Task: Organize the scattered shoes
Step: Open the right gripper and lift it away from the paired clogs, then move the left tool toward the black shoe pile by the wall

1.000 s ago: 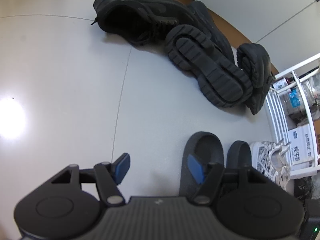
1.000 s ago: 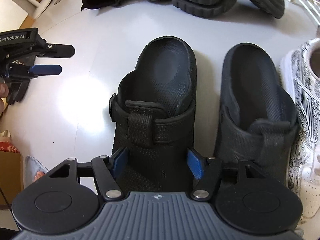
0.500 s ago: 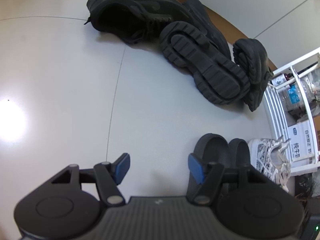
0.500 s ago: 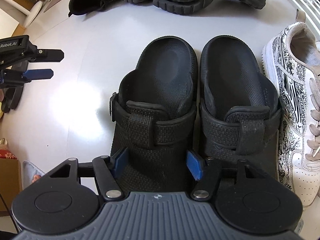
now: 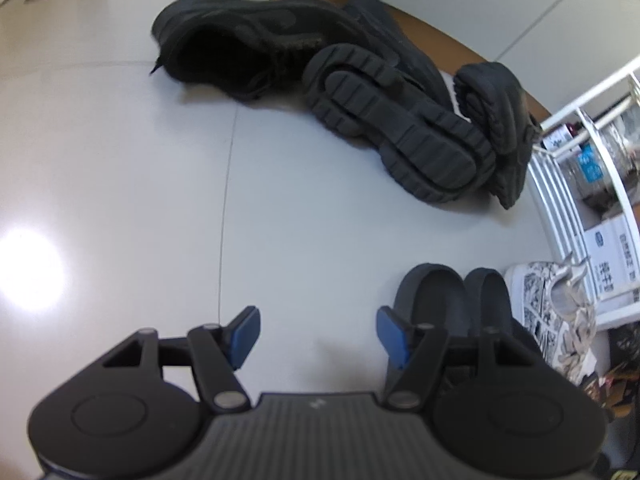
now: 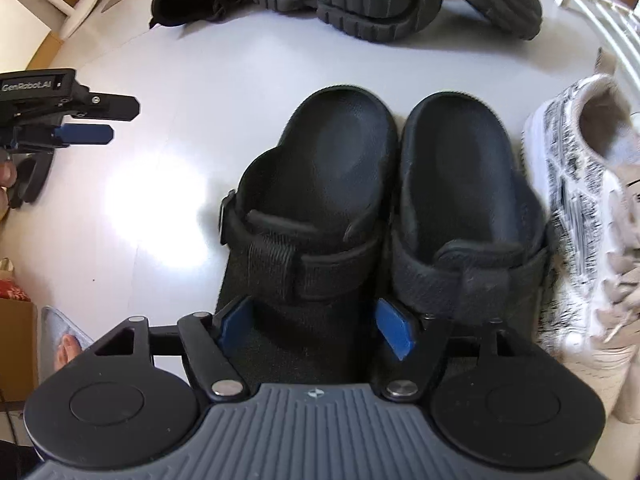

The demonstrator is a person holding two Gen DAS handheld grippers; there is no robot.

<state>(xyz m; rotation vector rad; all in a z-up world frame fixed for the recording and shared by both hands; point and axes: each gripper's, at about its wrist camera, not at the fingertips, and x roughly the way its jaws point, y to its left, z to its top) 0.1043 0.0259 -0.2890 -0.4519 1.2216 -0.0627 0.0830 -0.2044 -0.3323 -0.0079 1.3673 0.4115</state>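
Two black clogs stand side by side on the pale floor, the left clog (image 6: 332, 168) touching the right clog (image 6: 460, 160). My right gripper (image 6: 316, 326) straddles the left clog's strap end; its jaws are opening, the blue pads just off the clog's sides. A white patterned sneaker (image 6: 576, 208) stands right of the pair. Several black sneakers (image 5: 400, 136) lie piled farther off, one sole-up. My left gripper (image 5: 318, 334) hovers open over bare floor, left of the clogs (image 5: 436, 300), with nothing in it; the right wrist view shows it as the left gripper (image 6: 120, 120) at the left edge.
A white wire rack (image 5: 560, 200) with a box and bottles stands at the right. A wooden skirting board (image 5: 440, 36) runs behind the black sneakers. A person's slippered foot (image 6: 64, 344) and a cardboard box (image 6: 16, 344) are at the lower left.
The left clog has been slid right until it sits against the other clog. The right jaws have spread a little. The left gripper has drifted slightly and rolled.
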